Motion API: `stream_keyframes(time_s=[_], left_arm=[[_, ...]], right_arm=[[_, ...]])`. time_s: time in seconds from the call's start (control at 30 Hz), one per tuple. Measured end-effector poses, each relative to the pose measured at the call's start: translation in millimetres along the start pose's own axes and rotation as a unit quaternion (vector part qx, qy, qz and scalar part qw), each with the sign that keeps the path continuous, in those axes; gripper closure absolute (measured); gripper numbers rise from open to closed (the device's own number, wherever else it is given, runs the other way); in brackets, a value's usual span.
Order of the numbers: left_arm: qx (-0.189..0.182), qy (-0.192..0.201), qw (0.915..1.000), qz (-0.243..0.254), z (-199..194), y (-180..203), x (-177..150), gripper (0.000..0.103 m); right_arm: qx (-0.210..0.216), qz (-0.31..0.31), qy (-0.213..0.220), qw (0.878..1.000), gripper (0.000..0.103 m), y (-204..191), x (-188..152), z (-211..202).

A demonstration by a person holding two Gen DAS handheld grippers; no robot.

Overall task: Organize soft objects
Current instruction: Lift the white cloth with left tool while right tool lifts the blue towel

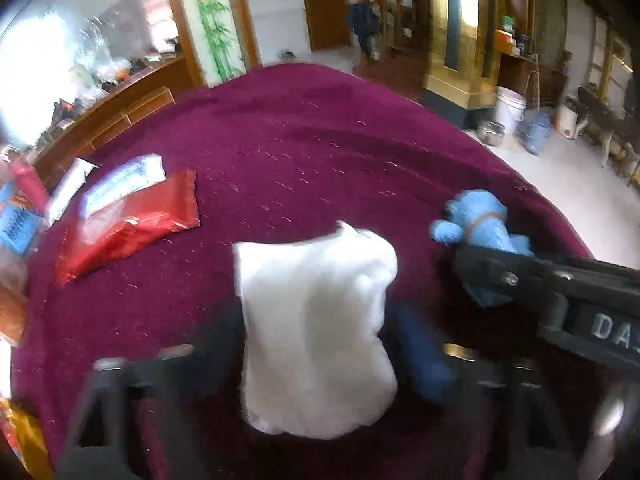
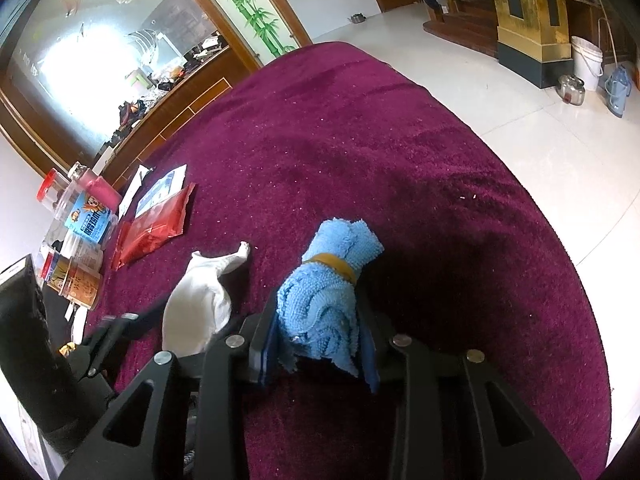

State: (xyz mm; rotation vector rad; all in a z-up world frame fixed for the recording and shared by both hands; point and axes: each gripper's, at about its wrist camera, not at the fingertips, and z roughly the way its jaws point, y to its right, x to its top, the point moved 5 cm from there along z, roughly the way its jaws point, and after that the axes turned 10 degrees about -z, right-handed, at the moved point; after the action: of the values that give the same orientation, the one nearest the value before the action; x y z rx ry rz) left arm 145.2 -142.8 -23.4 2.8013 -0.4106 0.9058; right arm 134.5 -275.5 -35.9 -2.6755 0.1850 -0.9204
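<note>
A white soft pad (image 1: pixel 316 336) stands upright between the fingers of my left gripper (image 1: pixel 316 320), which press on both its sides; this view is blurred. From the right wrist view the same white pad (image 2: pixel 200 304) rises off the maroon tablecloth (image 2: pixel 360 140) with the left gripper (image 2: pixel 132 320) at its side. My right gripper (image 2: pixel 320 316) is shut on a rolled blue towel (image 2: pixel 324 300) bound by a yellowish band. The blue towel (image 1: pixel 476 220) and the right gripper (image 1: pixel 480 256) sit just right of the white pad.
A red packet (image 1: pixel 132 224) and white-blue packets (image 1: pixel 124 184) lie at the left. Jars (image 2: pixel 80 208) and cans (image 2: pixel 76 276) crowd the table's left edge beside a black cylinder (image 2: pixel 32 340). The round table drops off at right to a tiled floor. A person (image 1: pixel 363 20) stands far back.
</note>
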Motion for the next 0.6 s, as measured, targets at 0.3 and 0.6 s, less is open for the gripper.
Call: stream_keyframes(time_s=[0.3, 0.6], left_arm=[[-0.023, 0.007, 0.9997, -0.001, -42.2, 4.9, -16.2, 0.087], [-0.061, 0.033, 0.9972, -0.027, -116.6, 4.3, -49.9, 0.087]], right_arm=[[0.006, 0.005, 0.009, 1.0, 0.076, 1.1, 0.5, -4.1], [0.075, 0.013, 0.052, 0.996, 0.076, -7.5, 6.5, -18.6]])
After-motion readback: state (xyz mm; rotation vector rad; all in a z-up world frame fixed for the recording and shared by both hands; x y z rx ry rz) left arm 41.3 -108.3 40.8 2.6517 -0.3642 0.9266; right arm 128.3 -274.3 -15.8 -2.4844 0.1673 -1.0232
